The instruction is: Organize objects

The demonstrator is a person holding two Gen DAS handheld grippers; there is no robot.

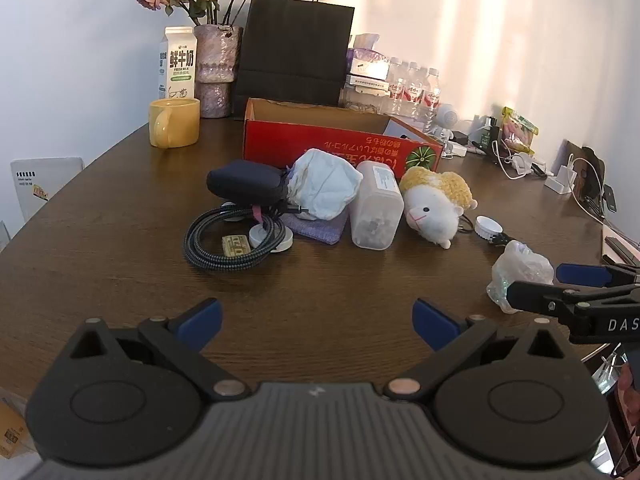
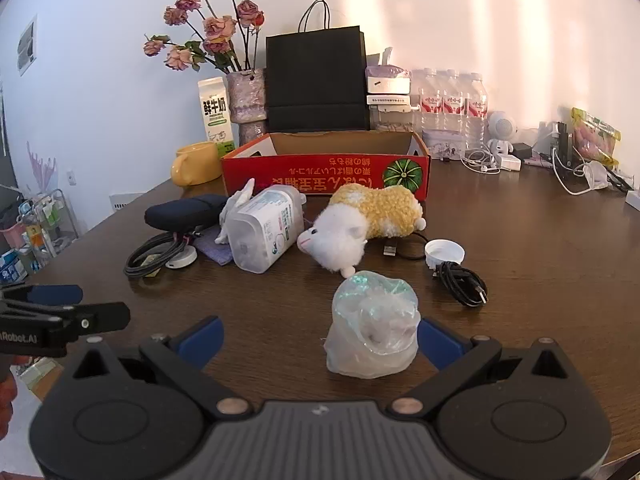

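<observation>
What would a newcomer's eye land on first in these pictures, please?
Probably the red cardboard box at the back of the clutter, with the plush sheep lying just in front of it. Nearer, a crumpled clear plastic bag sits between the open jaws of the right gripper.

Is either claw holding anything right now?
No. The right claw is open around the crumpled plastic bag, not closed on it; the left claw is open over bare table.

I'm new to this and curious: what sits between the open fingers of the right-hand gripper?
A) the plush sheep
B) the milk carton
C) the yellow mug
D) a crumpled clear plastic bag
D: the crumpled clear plastic bag sits between the open right gripper fingers, not yet clamped.
</observation>
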